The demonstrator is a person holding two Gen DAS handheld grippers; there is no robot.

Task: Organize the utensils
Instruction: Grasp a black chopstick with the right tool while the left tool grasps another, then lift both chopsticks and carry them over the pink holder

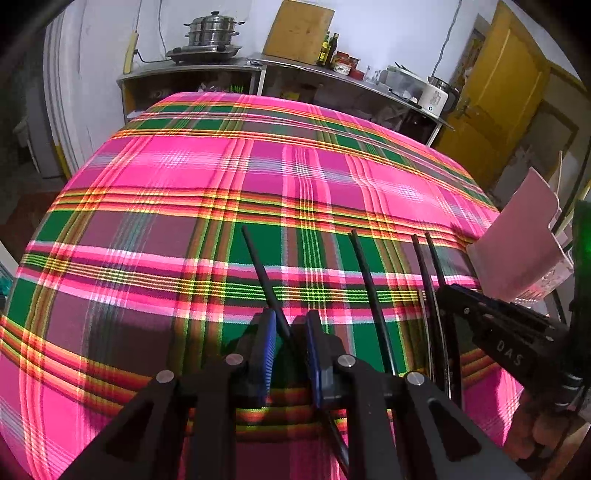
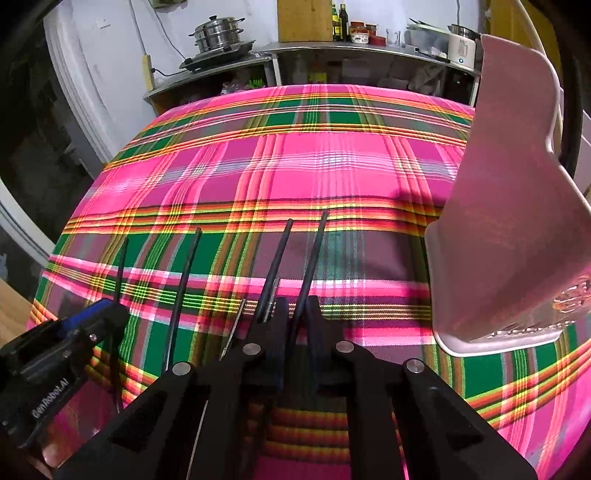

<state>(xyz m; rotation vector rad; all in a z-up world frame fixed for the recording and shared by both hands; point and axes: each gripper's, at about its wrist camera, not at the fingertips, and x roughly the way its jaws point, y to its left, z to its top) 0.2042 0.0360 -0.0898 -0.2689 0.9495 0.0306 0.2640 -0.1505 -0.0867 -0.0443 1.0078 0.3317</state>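
Observation:
Several black chopsticks lie on a pink and green plaid tablecloth (image 1: 192, 177). My left gripper (image 1: 291, 326) is shut on one black chopstick (image 1: 260, 269) that points away. A second chopstick (image 1: 369, 291) lies to its right. My right gripper (image 2: 295, 314) is shut on another black chopstick (image 2: 312, 258); a further chopstick (image 2: 275, 262) lies just left of its fingers, with a thin metal utensil (image 2: 233, 325) beside it. The right gripper also shows in the left wrist view (image 1: 443, 291), the left one in the right wrist view (image 2: 107, 308). A pink utensil holder (image 2: 509, 206) stands at the right.
Beyond the table's far edge a steel shelf (image 1: 229, 68) carries a steamer pot (image 1: 212, 31), bottles, jars and a kettle (image 1: 434, 96). A yellow door (image 1: 502, 96) is at the right. The holder also shows at the right of the left wrist view (image 1: 517, 240).

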